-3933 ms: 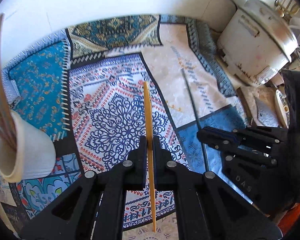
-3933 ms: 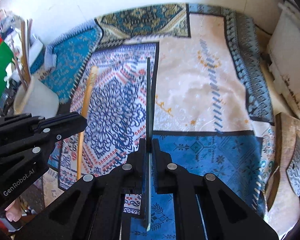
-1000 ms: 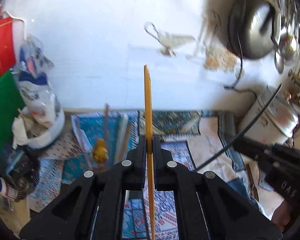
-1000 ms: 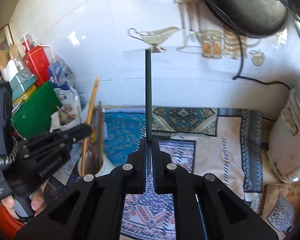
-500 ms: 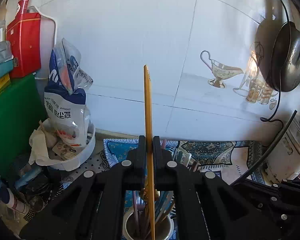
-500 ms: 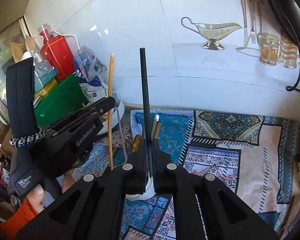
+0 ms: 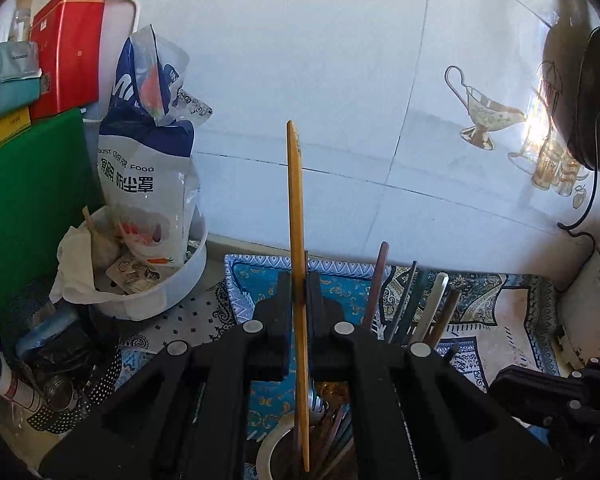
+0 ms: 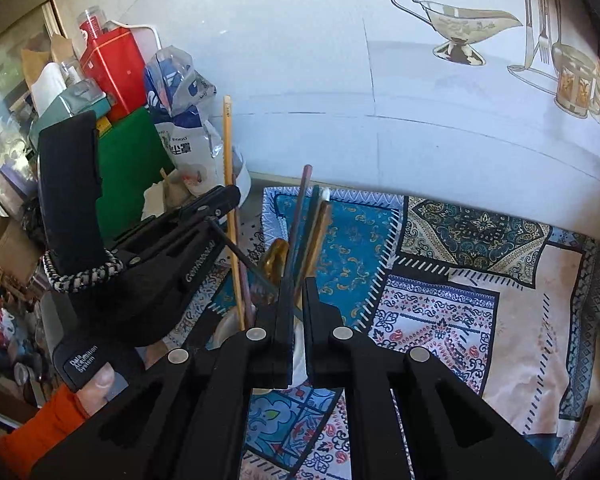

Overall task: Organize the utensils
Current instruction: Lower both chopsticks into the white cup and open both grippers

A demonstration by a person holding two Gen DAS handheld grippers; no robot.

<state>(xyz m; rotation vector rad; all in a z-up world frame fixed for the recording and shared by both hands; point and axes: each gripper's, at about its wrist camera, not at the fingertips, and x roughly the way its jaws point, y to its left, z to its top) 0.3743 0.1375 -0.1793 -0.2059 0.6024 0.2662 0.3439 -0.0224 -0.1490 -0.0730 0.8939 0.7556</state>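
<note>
Left gripper (image 7: 299, 304) clamped on an upright yellow chopstick (image 7: 295, 216), lower tip down inside the white cup (image 7: 269, 450) among other utensils (image 7: 410, 300); right gripper (image 8: 298, 312) just beside the cup, fingers (image 8: 318, 332) slightly apart, holding nothing; patterned cloth (image 8: 480, 320) over the table.

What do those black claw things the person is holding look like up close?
Both are matte black plastic. Each gripper, left and right, has two flat fingers on angular linkages with round silver pins. White lettering marks the left one's body, a black-and-white braided cord wraps it, and an orange sleeve shows beneath.
</note>
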